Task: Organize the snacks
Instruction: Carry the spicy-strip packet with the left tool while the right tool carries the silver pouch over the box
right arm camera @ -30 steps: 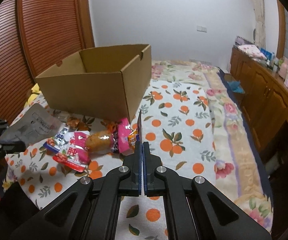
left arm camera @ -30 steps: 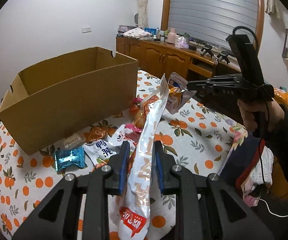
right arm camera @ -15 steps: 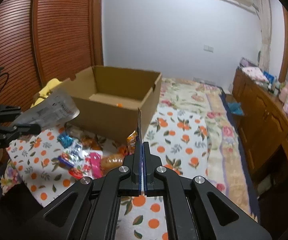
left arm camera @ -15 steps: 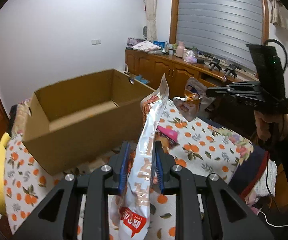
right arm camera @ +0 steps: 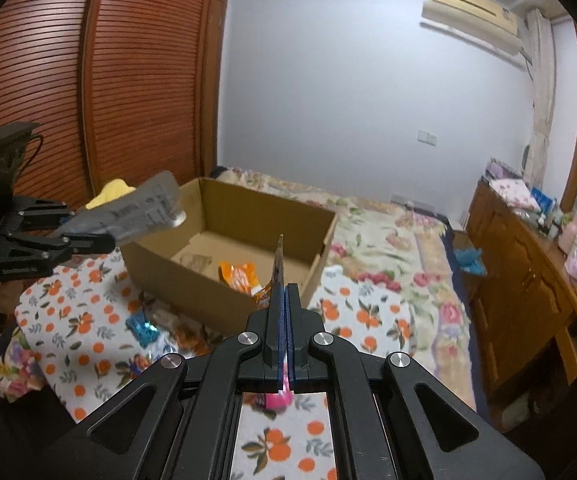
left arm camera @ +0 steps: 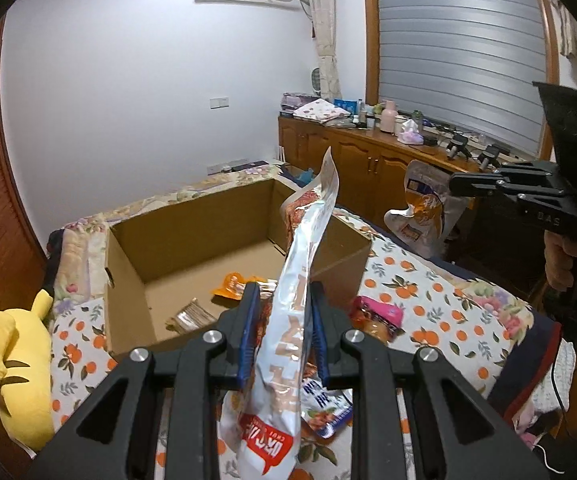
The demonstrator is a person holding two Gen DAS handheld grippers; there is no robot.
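My left gripper (left arm camera: 282, 292) is shut on a long silver snack bag (left arm camera: 292, 344) with a red label, and the bag stands up over the near wall of the open cardboard box (left arm camera: 192, 220). In the right wrist view, my right gripper (right arm camera: 284, 292) is shut on a flat pouch (right arm camera: 278, 264) seen edge-on, above the box's near rim (right arm camera: 208, 292). From the left wrist view that pouch (left arm camera: 424, 208) is silver and orange, hanging right of the box. An orange packet (right arm camera: 240, 276) and a tan packet (left arm camera: 190, 316) lie inside the box.
Loose snacks lie on the orange-print cloth (right arm camera: 88, 320) before the box: a pink packet (left arm camera: 376, 312) and a blue one (right arm camera: 142, 326). A yellow plush toy (left arm camera: 16, 360) sits at the left edge. A wooden cabinet (left arm camera: 368, 160) runs along the far right. A hand (left arm camera: 568, 256) grips the right handle.
Both grippers have risen with their bags still held and tipped so that the box's inside now shows. The loose snacks have dropped lower in both views.
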